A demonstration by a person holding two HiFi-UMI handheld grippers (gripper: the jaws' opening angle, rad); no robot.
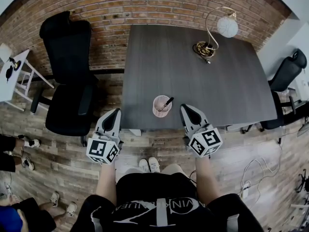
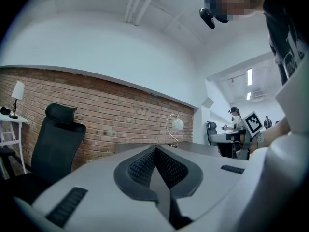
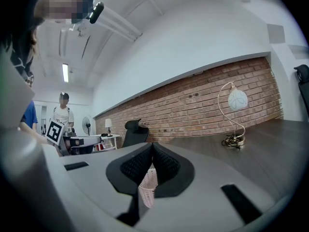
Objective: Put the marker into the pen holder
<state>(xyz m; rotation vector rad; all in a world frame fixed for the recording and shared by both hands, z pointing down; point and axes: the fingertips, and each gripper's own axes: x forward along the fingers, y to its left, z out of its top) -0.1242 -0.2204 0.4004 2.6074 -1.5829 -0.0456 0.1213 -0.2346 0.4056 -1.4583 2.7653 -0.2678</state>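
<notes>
The marker [image 1: 167, 103] stands inside the pink mesh pen holder [image 1: 161, 109], its dark tip leaning out over the rim toward the right, so the job looks done. The holder sits at the near edge of the dark worktop [image 1: 193, 71], between the two tools and within easy reach of the person standing just behind that edge. The left hand-held gripper [image 1: 116, 113] hangs just off the worktop's near edge, left of the holder and clear of it. Its own view shows its ribbed pads clenched together with nothing between them. The right hand-held gripper [image 1: 186, 109] mirrors it on the other side, also clenched and empty. The strip of pink mesh that shows low in the slot of its own view is the holder standing beyond the jaws, not something pinched, since the head view shows a gap between the two. Both tools point level toward the brick wall [image 1: 145, 4], which reads as a resting pose, not a reach. A curved lamp [image 1: 216, 32] stands at the far right of the worktop, well apart from the holder, and a black office chair [image 1: 67, 76] stands off to the left.
</notes>
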